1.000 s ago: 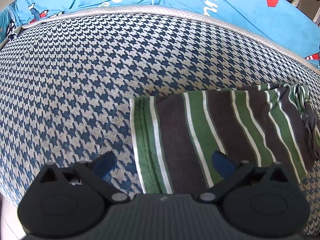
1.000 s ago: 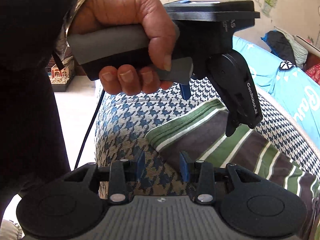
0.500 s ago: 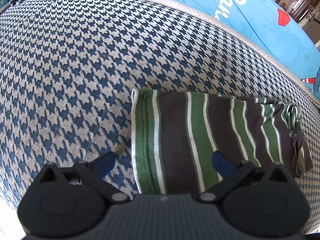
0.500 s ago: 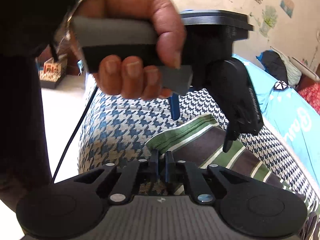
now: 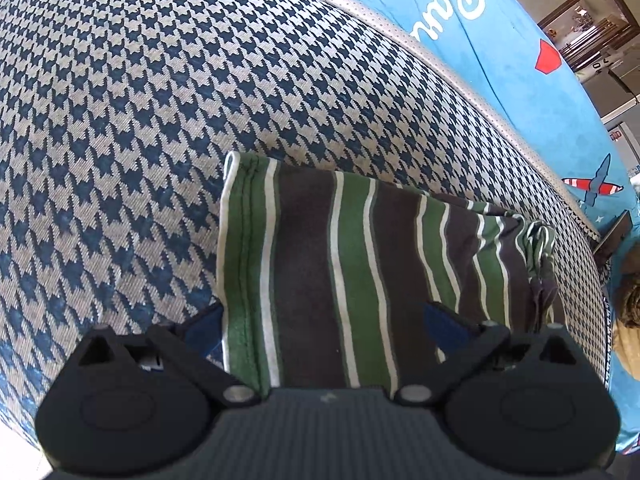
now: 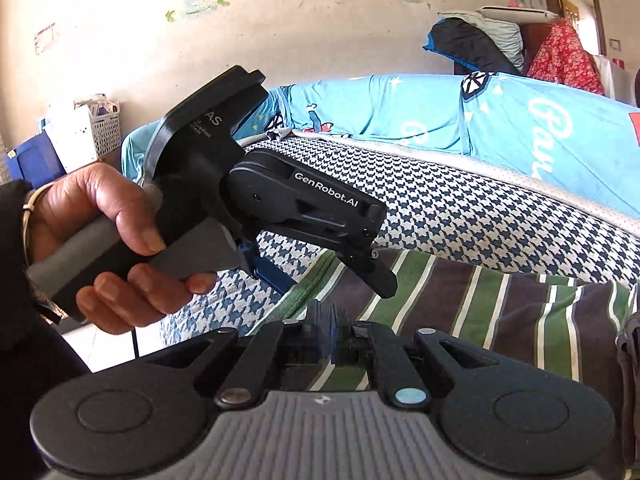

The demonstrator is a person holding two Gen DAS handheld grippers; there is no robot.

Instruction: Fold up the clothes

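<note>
A folded garment [image 5: 352, 264] with green, dark and white stripes lies flat on a houndstooth cushion [image 5: 140, 128]. My left gripper [image 5: 324, 328] hangs open just above the garment's near edge, its blue fingers [image 5: 204, 332] standing wide on either side of the green hem. In the right wrist view a hand [image 6: 104, 232] holds this left gripper [image 6: 320, 280] tilted down over the hem corner of the garment [image 6: 500, 312]. My right gripper [image 6: 330, 322] is shut, low over the near part of the cloth. I cannot tell whether any cloth is pinched between its pads.
A blue printed sheet [image 6: 440, 120] covers the bed behind the cushion. Piled bedding [image 6: 480, 40] and a red floral cloth [image 6: 568, 56] sit at the far right. A white basket [image 6: 88, 132] stands by the wall at left, with bare floor [image 6: 112, 344] below the cushion's edge.
The right gripper's jaws closed from part open to shut, and it rolled and rose a little. The left gripper tilted further down and rolled, staying open over the garment's hem.
</note>
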